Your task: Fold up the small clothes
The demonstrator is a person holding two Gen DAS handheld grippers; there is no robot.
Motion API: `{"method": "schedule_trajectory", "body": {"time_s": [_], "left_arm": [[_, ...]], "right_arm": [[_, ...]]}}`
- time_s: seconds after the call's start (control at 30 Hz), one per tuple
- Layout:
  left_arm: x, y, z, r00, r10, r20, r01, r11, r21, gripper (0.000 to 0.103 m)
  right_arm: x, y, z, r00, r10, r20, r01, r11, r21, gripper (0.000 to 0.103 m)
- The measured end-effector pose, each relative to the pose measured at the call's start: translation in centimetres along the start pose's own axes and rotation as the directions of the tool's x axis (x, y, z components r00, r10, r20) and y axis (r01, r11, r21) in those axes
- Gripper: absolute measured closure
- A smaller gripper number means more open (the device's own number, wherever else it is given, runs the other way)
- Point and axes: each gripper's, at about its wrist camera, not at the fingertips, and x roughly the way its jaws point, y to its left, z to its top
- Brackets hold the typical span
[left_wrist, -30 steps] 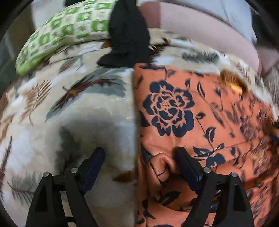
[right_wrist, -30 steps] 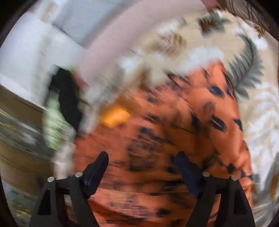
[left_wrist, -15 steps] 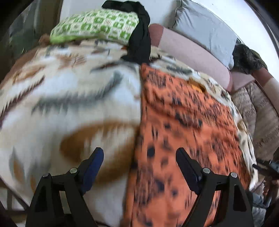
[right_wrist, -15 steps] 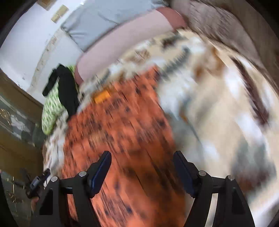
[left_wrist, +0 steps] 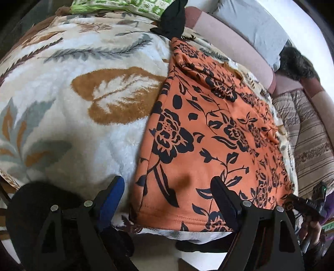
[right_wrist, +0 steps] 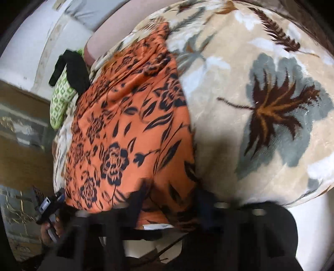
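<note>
An orange garment with a dark floral print (left_wrist: pixel 210 133) lies spread flat on a leaf-patterned fleece blanket (left_wrist: pixel 83 100); its hem reaches the near edge. My left gripper (left_wrist: pixel 167 196) is open and empty, held above the garment's near left corner. In the right wrist view the same garment (right_wrist: pixel 129 133) lies left of centre on the blanket (right_wrist: pixel 261 104). My right gripper (right_wrist: pixel 171 200) is blurred, open, with its fingers astride the garment's near right corner. Each view shows the other gripper at its edge: the right gripper (left_wrist: pixel 313 204) and the left gripper (right_wrist: pixel 50 204).
A black cloth (left_wrist: pixel 173 18) drapes over a green patterned pillow (left_wrist: pixel 125 6) at the far end. A pink bolster (left_wrist: pixel 229 45) and grey pillow (left_wrist: pixel 254 27) lie behind. A striped quilt (left_wrist: pixel 309 141) is on the right.
Both grippers have pulled back from the far part of the garment to its near hem. The garment now lies flat and smooth. Both stay open.
</note>
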Motion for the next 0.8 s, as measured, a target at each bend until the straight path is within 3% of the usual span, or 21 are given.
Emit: {"method": "schedule_trajectory", "body": {"time_s": [0.13,0.2,0.23,0.27,0.3,0.33,0.37,0.4,0.47,0.57,0.67,0.73,0.77,0.8], "left_arm": [[0.0,0.5,-0.3,1.000,-0.007,-0.009,0.006,1.000,-0.016,0.019],[0.1,0.4,-0.4,1.000,-0.010,-0.014,0.010,1.000,-0.007,0.019],[0.3,0.3,-0.4,1.000,-0.004,-0.018,0.004,1.000,0.006,0.019],[0.5,0.2,-0.5,1.000,0.008,-0.029,-0.007,1.000,0.022,0.031],[0.6,0.1,-0.5,0.999,0.028,-0.034,-0.027,0.999,0.031,0.059],[0.6,0.2,-0.5,0.997,0.063,-0.034,-0.061,0.997,0.040,0.074],[0.5,0.7,-0.3,0.997,0.071,-0.041,-0.069,0.997,0.032,0.092],[0.2,1.2,-0.2,0.998,0.038,-0.041,-0.038,0.999,0.006,0.095],[-1.5,1.4,-0.1,1.000,-0.017,-0.004,0.017,1.000,-0.018,0.096],[-3.4,0.4,0.1,0.998,-0.020,0.053,0.019,1.000,0.016,0.096],[-2.1,0.7,0.2,1.000,0.016,0.024,-0.016,1.000,0.002,0.094],[-0.5,1.4,-0.1,0.998,0.050,-0.032,-0.051,0.998,-0.029,0.083],[0.1,1.8,-0.3,0.997,0.053,-0.053,-0.056,0.997,-0.048,0.075],[0.1,1.6,-0.3,0.998,0.039,-0.043,-0.042,0.997,-0.058,0.067]], "right_arm": [[0.0,-0.2,-0.2,1.000,-0.014,0.017,0.014,1.000,0.010,0.065],[0.2,-0.2,-0.3,0.999,0.037,0.010,-0.037,0.999,0.036,0.044],[0.2,0.0,-0.3,0.999,0.045,0.020,-0.046,0.999,0.029,0.044],[0.3,0.3,-0.3,0.999,0.040,0.018,-0.041,0.999,0.016,0.044],[0.5,0.4,-0.3,0.999,0.037,0.011,-0.037,0.999,0.009,0.045],[0.7,0.3,-0.3,0.999,0.039,0.005,-0.039,0.999,0.015,0.048],[1.0,0.2,-0.3,0.999,0.042,-0.002,-0.042,0.999,0.024,0.066],[1.1,0.2,-0.3,0.999,0.048,-0.011,-0.048,0.998,0.031,0.083],[0.5,0.9,-0.3,0.998,0.065,0.005,-0.065,0.998,0.014,0.087],[-1.7,2.3,0.2,0.993,0.102,0.062,-0.102,0.995,-0.009,0.087],[-1.7,1.9,0.6,0.992,0.113,0.061,-0.113,0.994,0.001,0.085],[-0.3,0.8,0.5,0.996,0.090,0.022,-0.091,0.994,0.055,0.081],[0.4,0.4,0.3,0.997,0.073,-0.002,-0.073,0.995,0.071,0.072],[0.7,0.3,0.1,0.998,0.057,-0.008,-0.056,0.996,0.075,0.045]]}}
